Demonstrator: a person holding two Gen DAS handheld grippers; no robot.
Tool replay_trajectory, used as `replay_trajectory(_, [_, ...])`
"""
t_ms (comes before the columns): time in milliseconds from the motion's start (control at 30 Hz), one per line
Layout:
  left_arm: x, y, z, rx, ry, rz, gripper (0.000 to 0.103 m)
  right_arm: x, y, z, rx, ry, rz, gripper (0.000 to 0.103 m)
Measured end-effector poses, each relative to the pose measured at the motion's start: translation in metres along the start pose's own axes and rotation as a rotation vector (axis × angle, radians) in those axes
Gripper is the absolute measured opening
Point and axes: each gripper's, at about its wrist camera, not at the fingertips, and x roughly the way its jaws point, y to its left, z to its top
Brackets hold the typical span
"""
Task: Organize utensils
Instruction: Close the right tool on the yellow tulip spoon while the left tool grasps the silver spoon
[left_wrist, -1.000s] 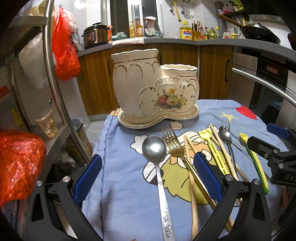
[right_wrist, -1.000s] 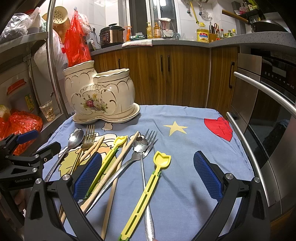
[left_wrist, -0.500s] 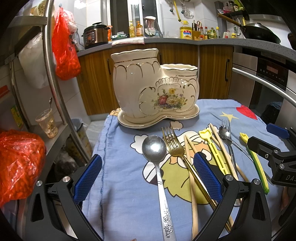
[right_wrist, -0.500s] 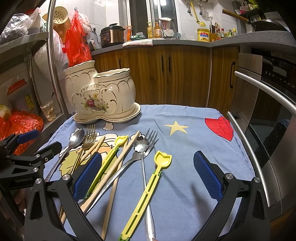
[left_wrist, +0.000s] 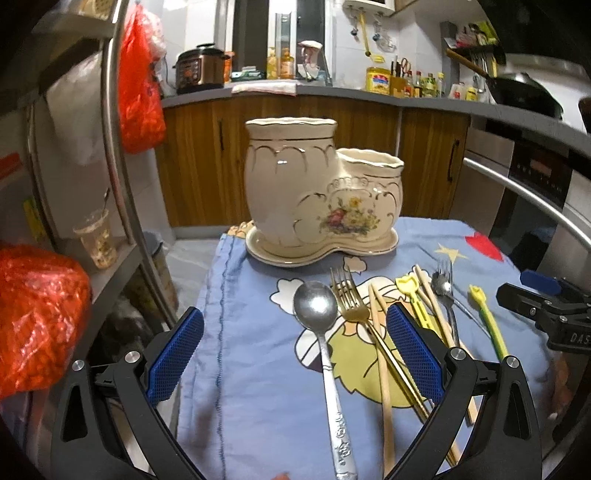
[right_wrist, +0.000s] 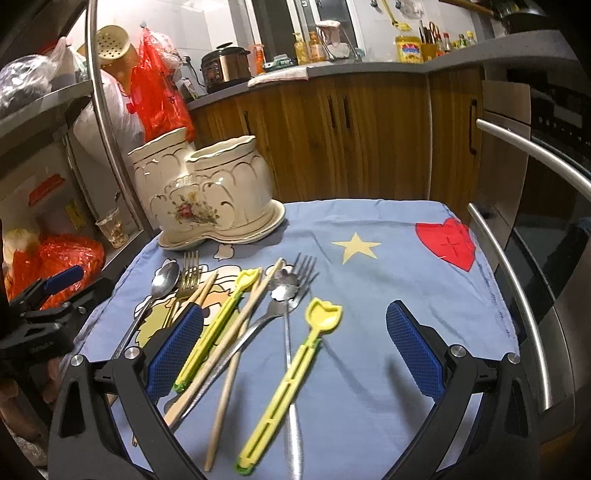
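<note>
Tablecloth (left_wrist: 258, 369) scene unchanged; utensils (right_wrist: 258, 314) seemingly unmoved.

Both fisheye views are dim and warm, lit from overhead toward twelve o'clock. Straight lines bow strongly near the rims, and the corners fall to black. Glare spots sit on the silver spoon (left_wrist: 316, 306) bowl and the ceramic holder (left_wrist: 317, 195). The left wrist view is slightly soft with motion blur; soft shadows trail the utensils toward six o'clock.

spoon (left_wrist: 325, 347) handle: cut off by bottom edge
gold fork (left_wrist: 354, 310) handle: hidden behind left tool's pad
holder (left_wrist: 317, 195) inside: can't see
</note>
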Motion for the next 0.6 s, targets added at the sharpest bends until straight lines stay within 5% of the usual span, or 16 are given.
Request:
replay_trajectory(100, [-0.001, 0.009, 0.003, -0.02, 0.004, -0.01, 0.098, -0.002, -0.004, 0.001, -0.026, 0.006, -0.076, 0.098])
replay_trajectory(167, [-0.001, 0.012, 0.005, -0.018, 0.005, 0.004, 0.098, 0.002, -0.006, 0.003, -0.037, 0.047, -0.033, 0.097])
replay_trajectory(500, [-0.004, 0.02, 0.007, 0.005, 0.025, 0.039, 0.098, 0.039, -0.011, 0.003, 0.018, 0.224, -0.002, 0.037])
replay_trajectory(600, [-0.004, 0.02, 0.006, 0.02, 0.026, 0.053, 0.098, 0.044, -0.017, 0.003, 0.073, 0.264, 0.038, 0.035])
